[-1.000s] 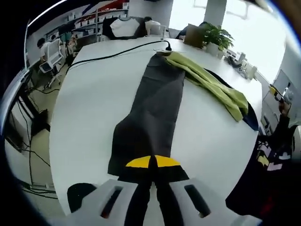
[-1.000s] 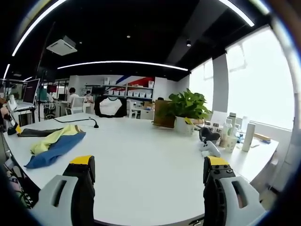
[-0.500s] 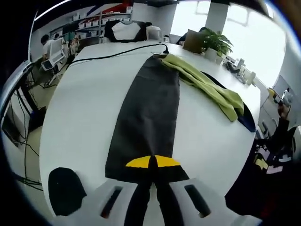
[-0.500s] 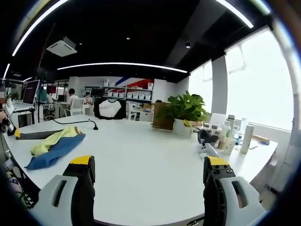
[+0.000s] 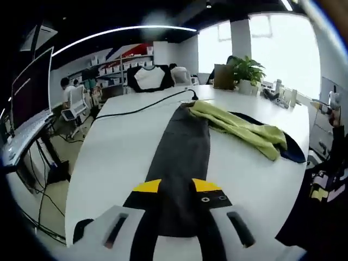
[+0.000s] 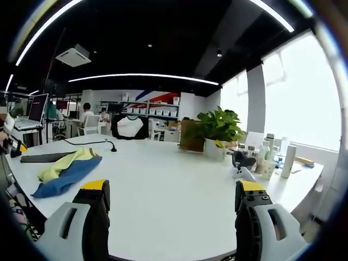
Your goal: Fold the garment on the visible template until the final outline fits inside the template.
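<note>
Here, your dark garment [image 5: 182, 157] lies stretched in a long strip down the white desk [image 5: 109, 147], its near end running between the jaws of your left tongs [image 5: 176, 187], which stand slightly apart around it; whether they press the cloth I cannot tell. Judge it as thin, limp fabric: light, likely to sag and crease, so take it by a corner or hem edge, not the middle. A yellow-green garment [image 5: 239, 128] lies beside it over a blue cloth [image 5: 291, 152], touching its far end. Your right tongs [image 6: 168, 196] hang wide apart above bare desk [image 6: 174, 174], holding nothing. No containers near the clothes.
</note>
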